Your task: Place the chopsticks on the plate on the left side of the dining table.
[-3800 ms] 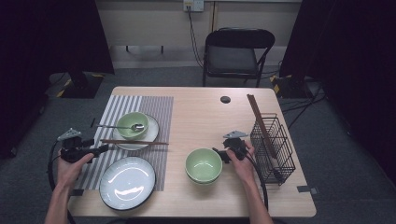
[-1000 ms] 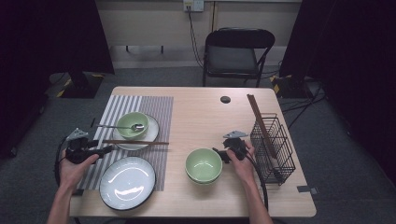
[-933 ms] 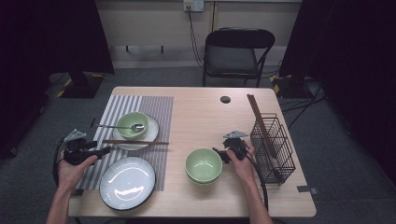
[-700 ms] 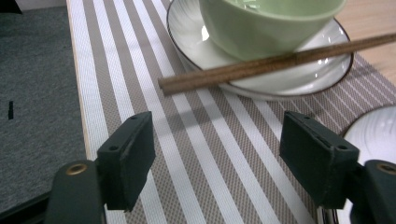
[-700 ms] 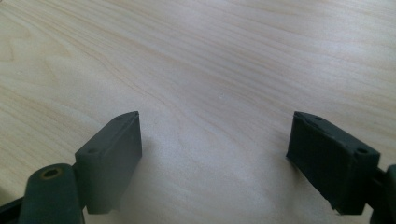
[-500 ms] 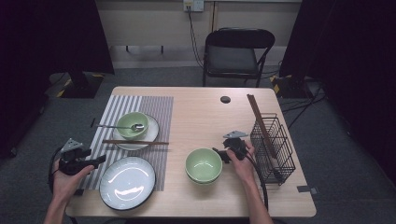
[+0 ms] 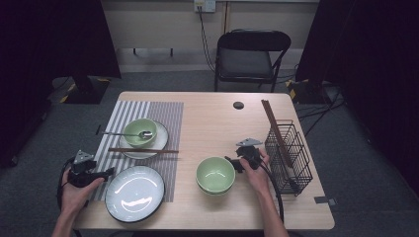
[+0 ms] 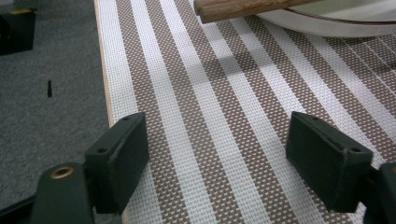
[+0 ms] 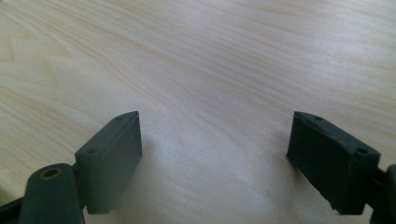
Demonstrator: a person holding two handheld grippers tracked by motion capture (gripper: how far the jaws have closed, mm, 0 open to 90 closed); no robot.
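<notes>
Your wooden chopsticks (image 7: 143, 150) lie level at the frame's left-centre, propped across the white saucer's (image 7: 159, 143) near rim.

Overhead, one camera looks forward and down across my table (image 7: 207, 123). Each gripper camera sits close above it; mine on the left shares the striped placemat (image 8: 224, 140).

A curtained recording studio: black drapes (image 7: 54, 39) flank a lone table (image 7: 217, 123), folding chair (image 7: 249, 54) and wall socket (image 7: 204, 5).

The left gripper (image 8: 217, 158) has just been opening, nothing between its jaws, above the striped placemat (image 8: 219, 107); chopsticks (image 8: 243, 8) rest on a plate (image 8: 327, 23) ahead.
</notes>
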